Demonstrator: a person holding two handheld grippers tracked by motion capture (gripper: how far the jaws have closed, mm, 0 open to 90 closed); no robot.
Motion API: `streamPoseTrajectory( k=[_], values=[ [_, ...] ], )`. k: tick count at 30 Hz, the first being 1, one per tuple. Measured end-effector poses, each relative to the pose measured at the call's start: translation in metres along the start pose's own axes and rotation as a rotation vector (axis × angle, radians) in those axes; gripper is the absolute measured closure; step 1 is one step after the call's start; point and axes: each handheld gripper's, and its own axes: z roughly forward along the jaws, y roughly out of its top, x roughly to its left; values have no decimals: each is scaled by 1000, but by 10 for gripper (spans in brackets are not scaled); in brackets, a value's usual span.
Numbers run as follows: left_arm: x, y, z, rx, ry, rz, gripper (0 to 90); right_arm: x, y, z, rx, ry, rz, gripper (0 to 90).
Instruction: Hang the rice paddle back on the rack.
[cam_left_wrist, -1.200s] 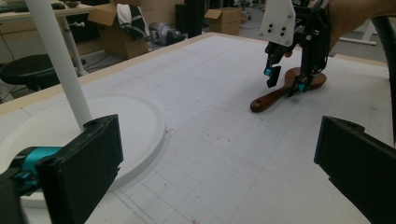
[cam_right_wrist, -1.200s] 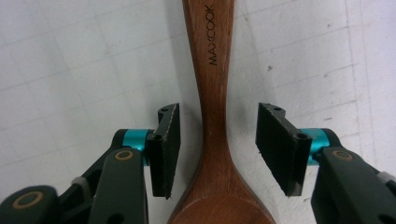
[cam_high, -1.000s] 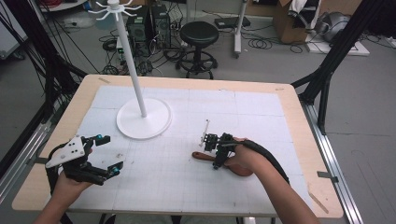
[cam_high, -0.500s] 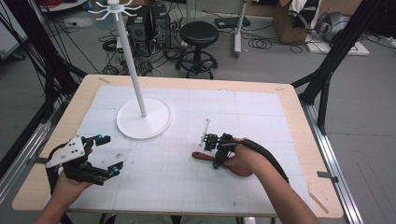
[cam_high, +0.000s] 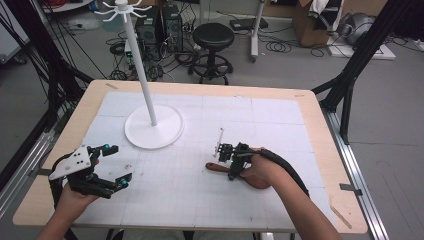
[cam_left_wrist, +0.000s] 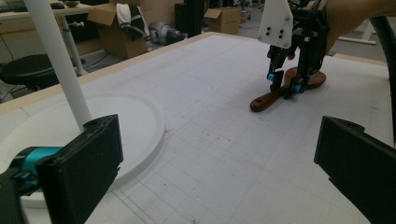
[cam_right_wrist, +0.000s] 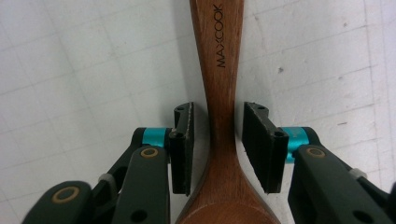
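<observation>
A brown wooden spoon (cam_right_wrist: 222, 46) marked MAXCOOK lies flat on the white gridded mat (cam_high: 200, 200), right of centre. My right gripper (cam_right_wrist: 217, 112) points down over its neck, one jaw on each side with a small gap at each pad, so it is open. From above, the spoon's handle (cam_high: 216, 167) pokes out left of the right gripper (cam_high: 231, 171), and the hand covers the bowl. The left gripper view shows the spoon (cam_left_wrist: 266, 100) under that gripper (cam_left_wrist: 287, 84). My left gripper (cam_high: 121, 163) hovers wide open and empty at the near left.
A white stand with a round base (cam_high: 154, 129) and a tall pole (cam_high: 140, 65) with hooks on top stands at the back left of the mat. Its base (cam_left_wrist: 135, 126) lies just ahead of the left jaws. The wooden table edge (cam_high: 320, 125) frames the mat.
</observation>
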Motion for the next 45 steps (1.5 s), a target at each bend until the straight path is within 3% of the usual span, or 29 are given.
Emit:
streamPoseTrajectory(
  k=[10,23,28,31,39,45],
  values=[
    [0,0,0,0,-1,1,18,0,0,0,2,9,3,718],
    [-1,0,0,2,0,6,18,0,4,0,38,8,-39,719],
    [-2,0,1,3,0,5,18,2,5,0,46,4,-36,766],
    [-2,0,1,4,-2,8,17,3,5,0,41,-4,-50,774],
    [-2,0,1,4,-1,5,18,5,-1,0,2,-8,-12,781],
    [-1,0,1,2,1,4,18,3,-1,0,1,-11,-29,781]
  ],
)
